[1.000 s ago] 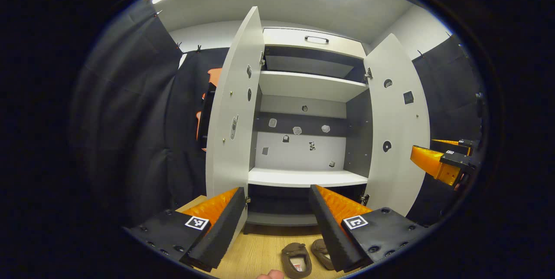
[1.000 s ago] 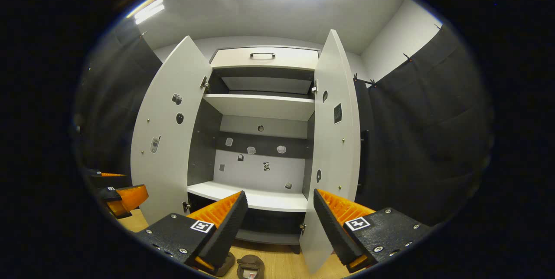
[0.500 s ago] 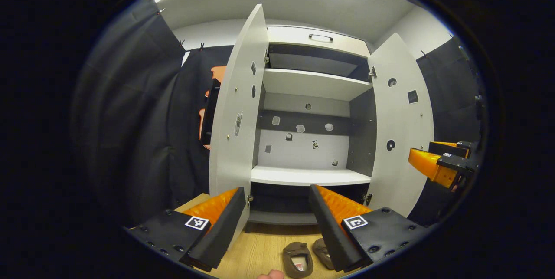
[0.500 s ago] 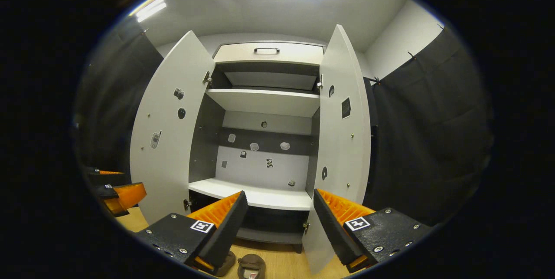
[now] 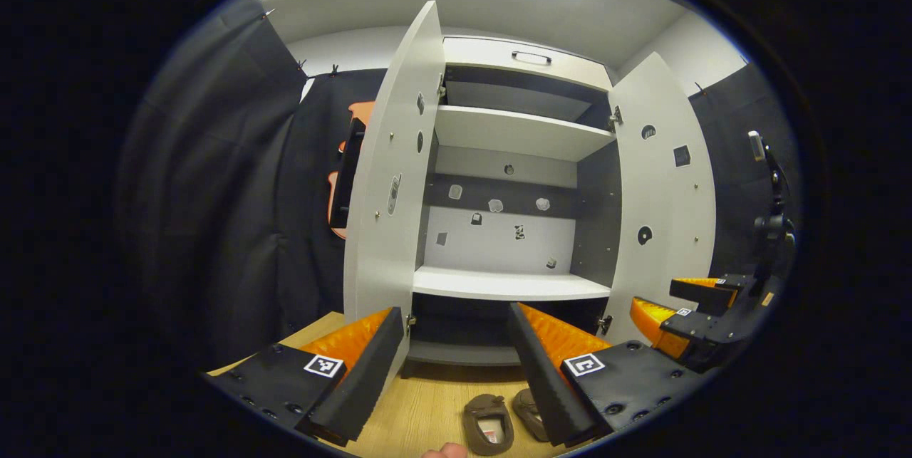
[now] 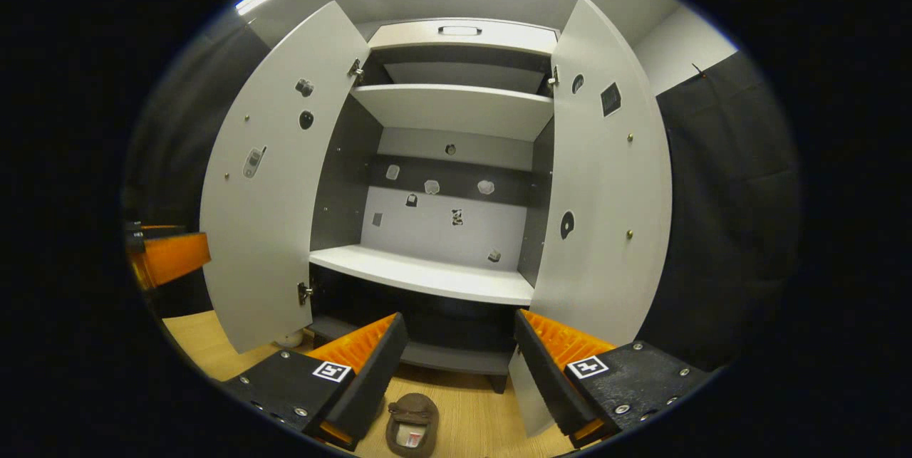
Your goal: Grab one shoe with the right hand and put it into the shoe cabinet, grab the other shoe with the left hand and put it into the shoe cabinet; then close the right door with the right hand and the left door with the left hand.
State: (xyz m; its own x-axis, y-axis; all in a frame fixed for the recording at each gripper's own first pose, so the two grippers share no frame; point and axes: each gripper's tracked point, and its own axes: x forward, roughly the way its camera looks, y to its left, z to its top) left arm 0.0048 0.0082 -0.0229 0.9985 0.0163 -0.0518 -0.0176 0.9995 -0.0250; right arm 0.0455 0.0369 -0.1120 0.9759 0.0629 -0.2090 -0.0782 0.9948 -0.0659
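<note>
Below the open white two-door shoe cabinet (image 6: 456, 159), on wood floor (image 6: 470, 422): brown shoe (image 6: 412, 424), ungrasped. Right tool (image 6: 456, 365) spread wide, empty; left tool (image 5: 452, 365) likewise. Advise lowering squarely, straddling shoe's sides before pinching.

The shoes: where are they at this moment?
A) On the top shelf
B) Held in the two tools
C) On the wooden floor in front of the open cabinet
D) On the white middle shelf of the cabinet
C: the two brown shoes lie side by side on the wooden floor in front of the cabinet, whose middle shelf is bare, and both open tools, left tool and right tool, hold nothing.
</note>
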